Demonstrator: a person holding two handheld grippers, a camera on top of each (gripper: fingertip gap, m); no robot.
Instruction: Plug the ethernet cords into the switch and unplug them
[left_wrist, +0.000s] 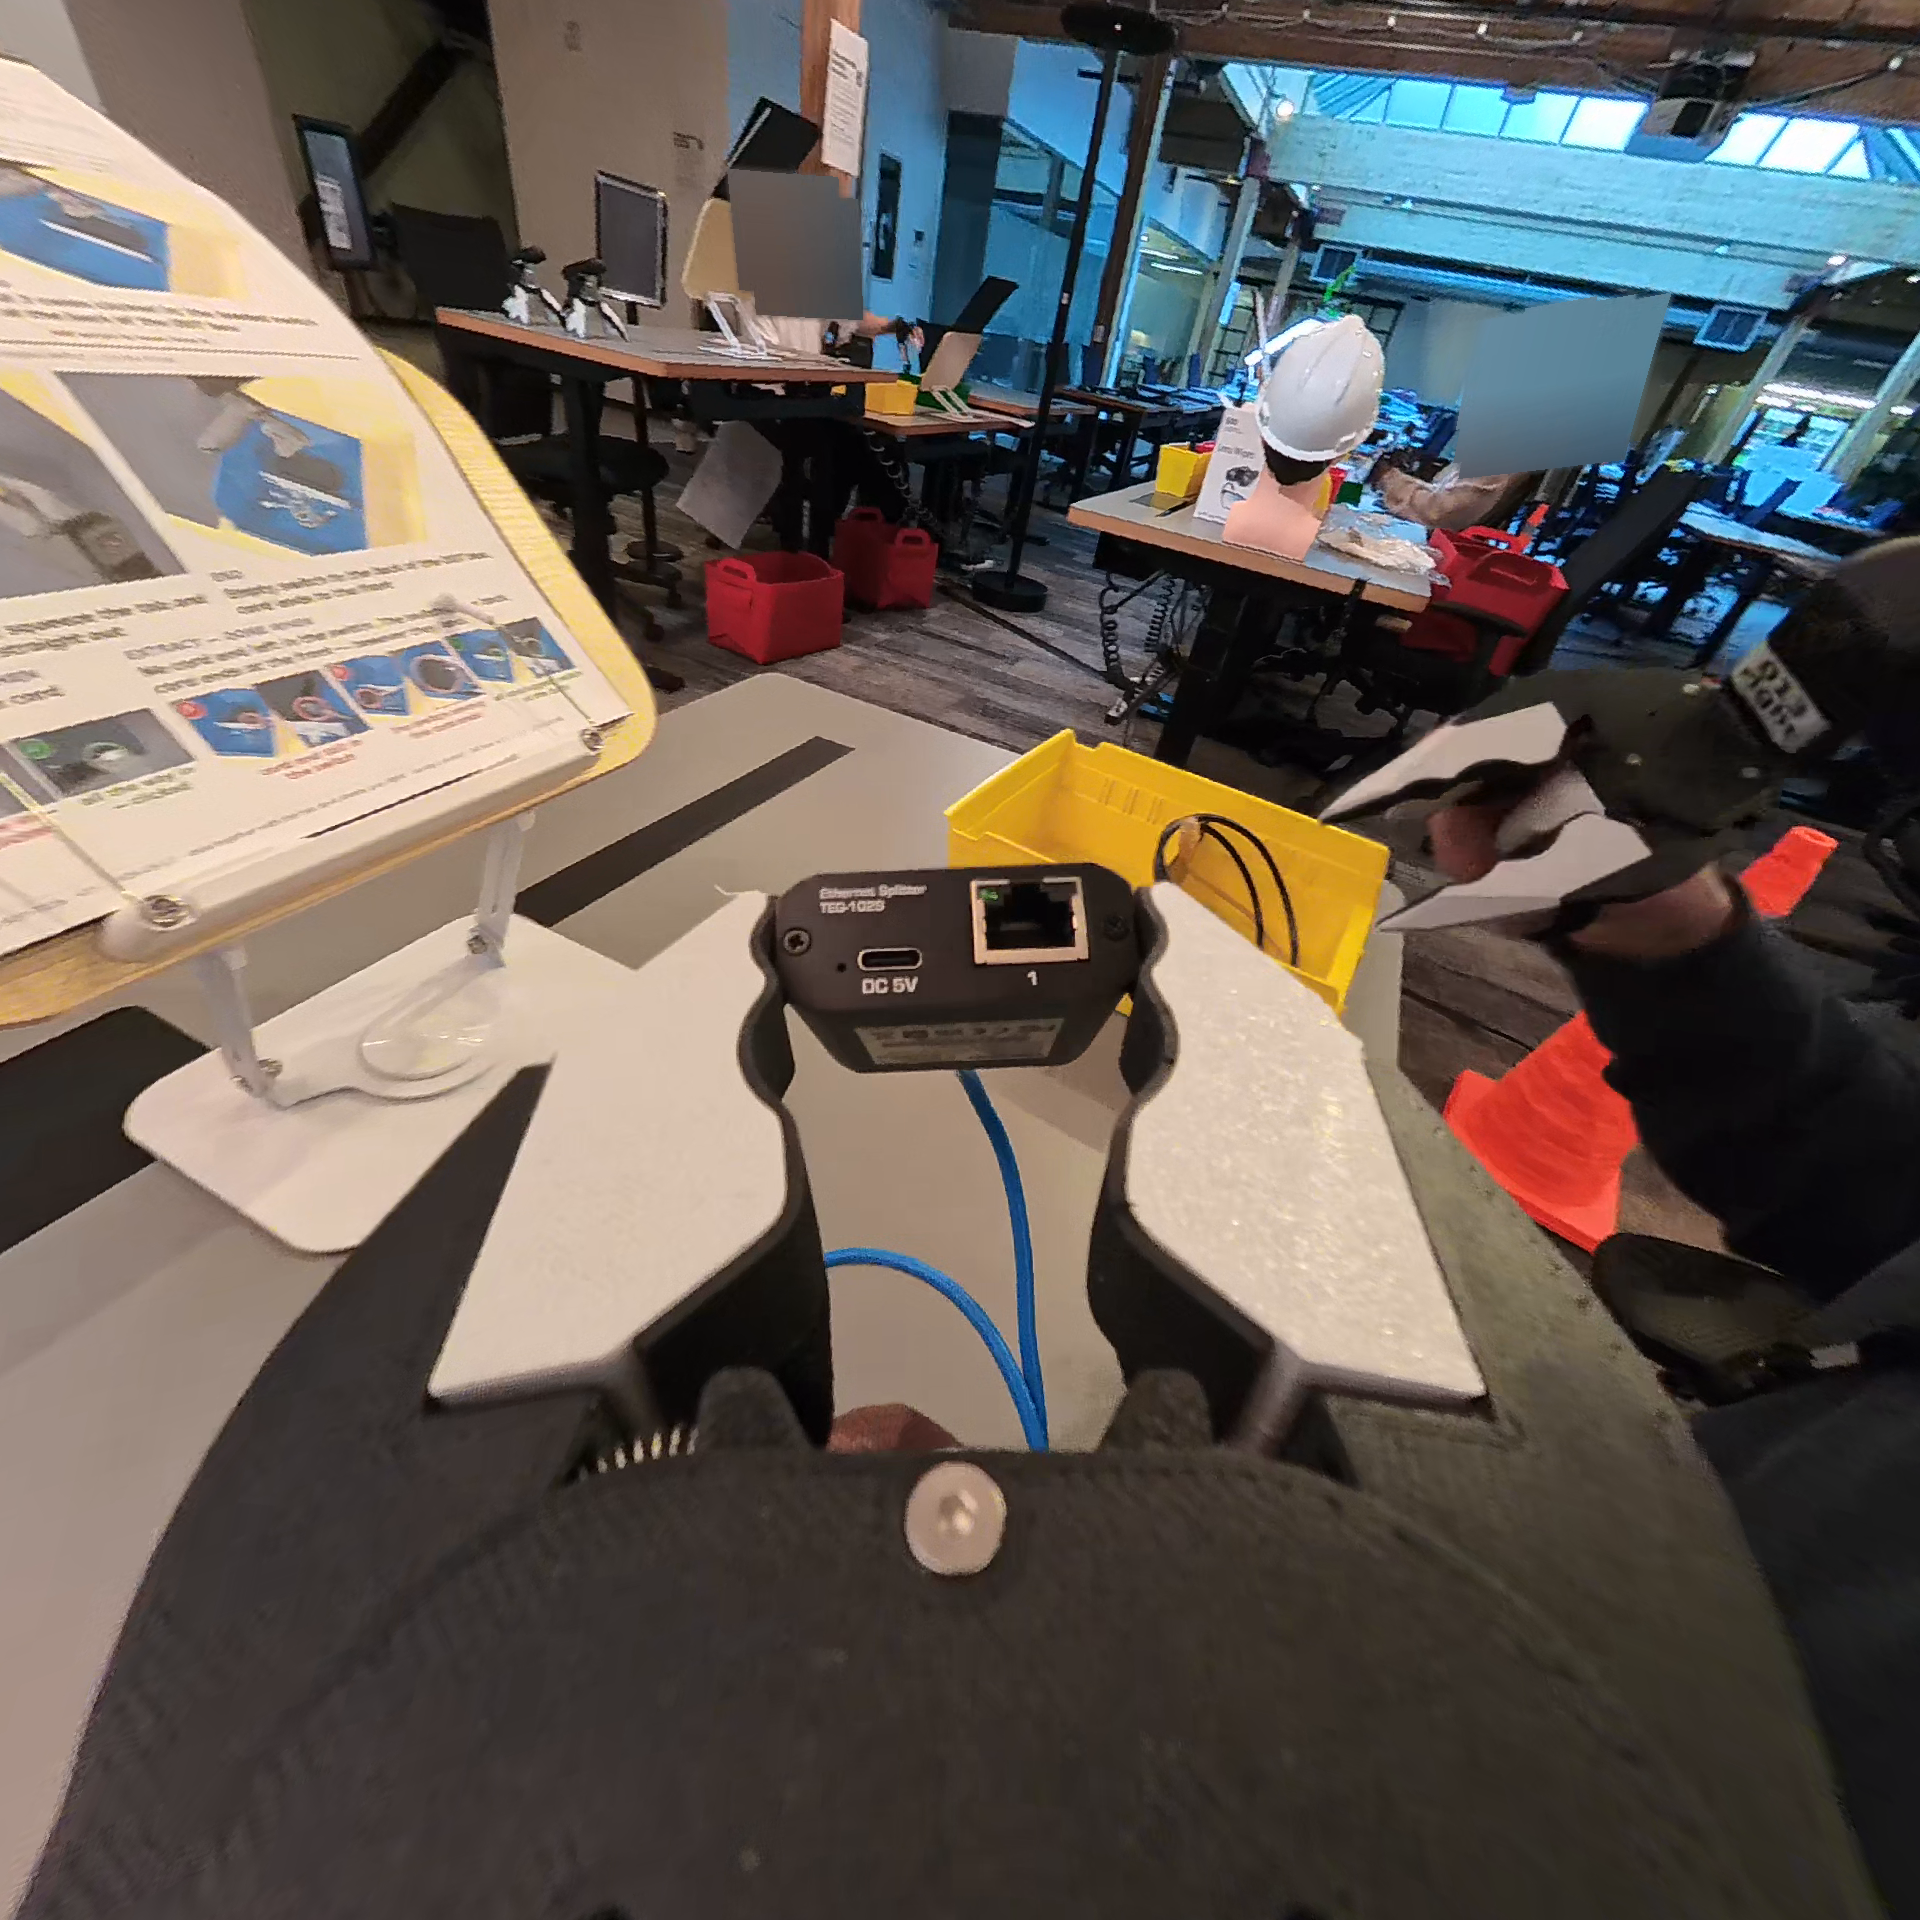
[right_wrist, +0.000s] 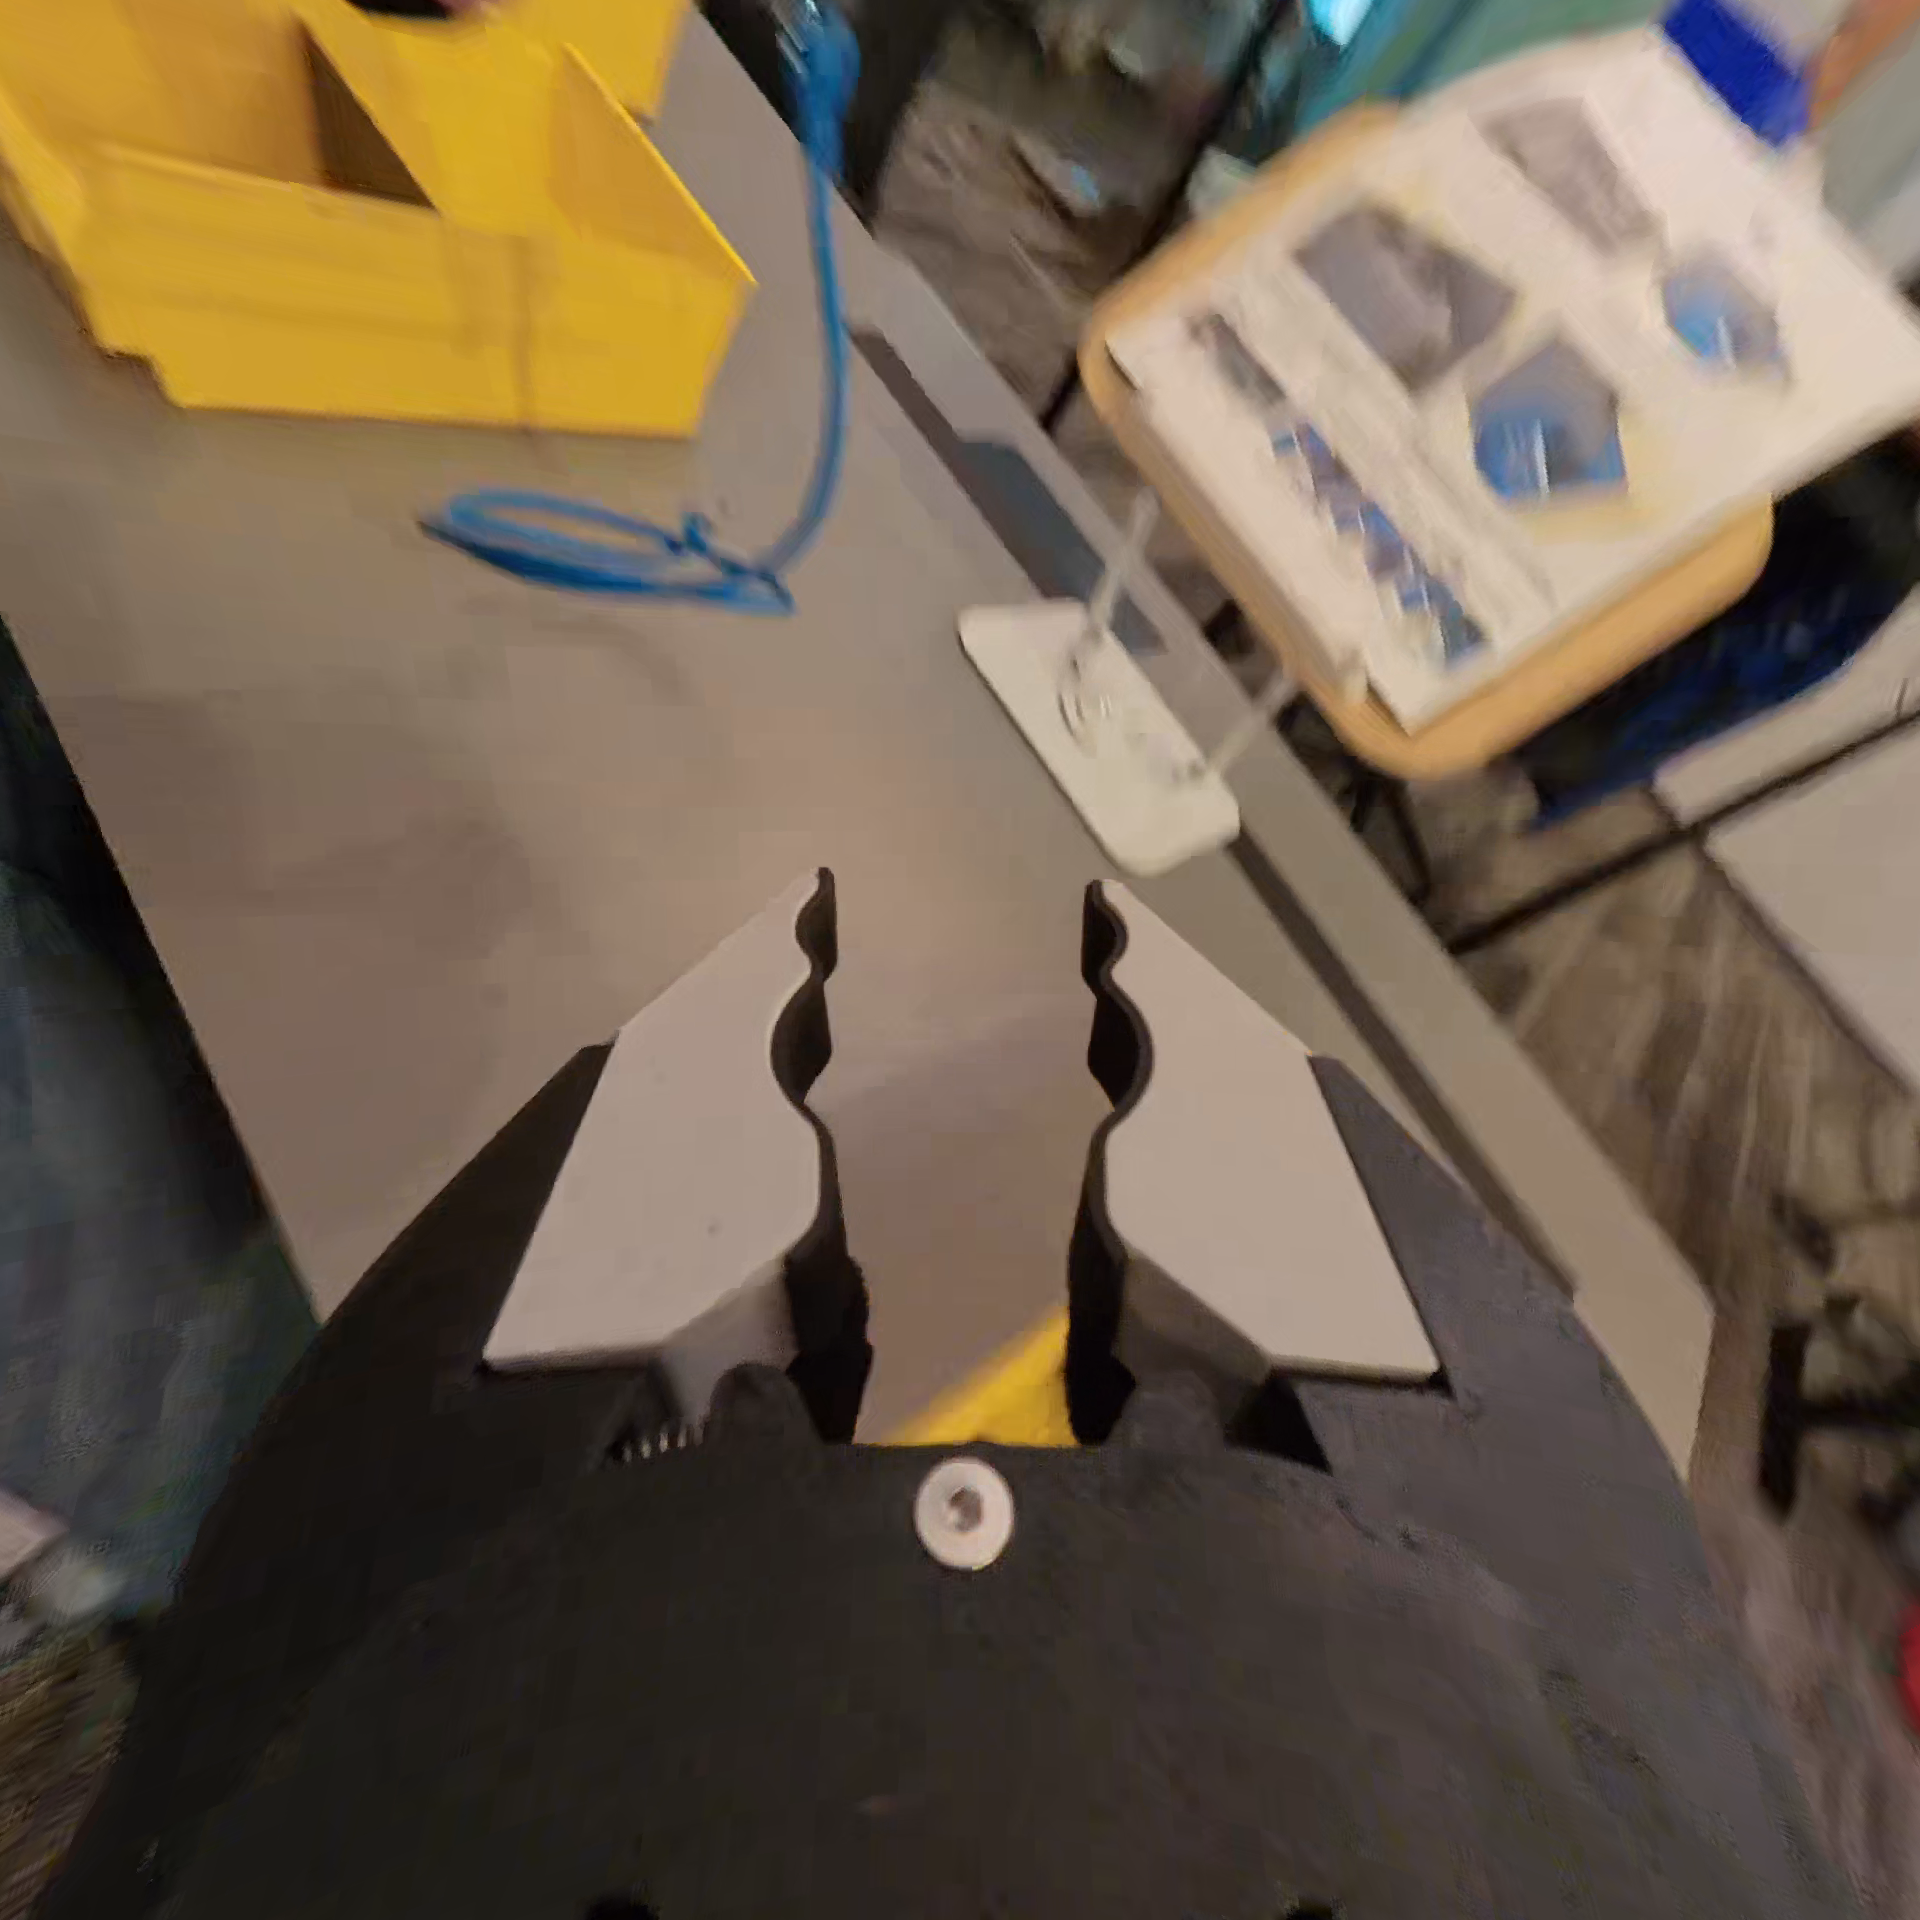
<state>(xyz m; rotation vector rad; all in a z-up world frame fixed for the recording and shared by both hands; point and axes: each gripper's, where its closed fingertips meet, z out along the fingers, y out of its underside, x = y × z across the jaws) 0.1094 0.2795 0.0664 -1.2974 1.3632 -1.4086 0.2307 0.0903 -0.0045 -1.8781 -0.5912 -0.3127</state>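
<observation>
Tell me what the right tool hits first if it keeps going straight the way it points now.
Probably the bare grey table: the right tool is open, empty and angled down at it. The white stand base lies just right of that line; blur makes depth uncertain.

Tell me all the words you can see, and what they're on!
I won't read writing out; here is where it stands.
On the black switch in the left hand-held gripper: white print, underside label.
On the instruction sheet: printed lines, mostly blurred.
On the right hand-held gripper: a small tag.
</observation>
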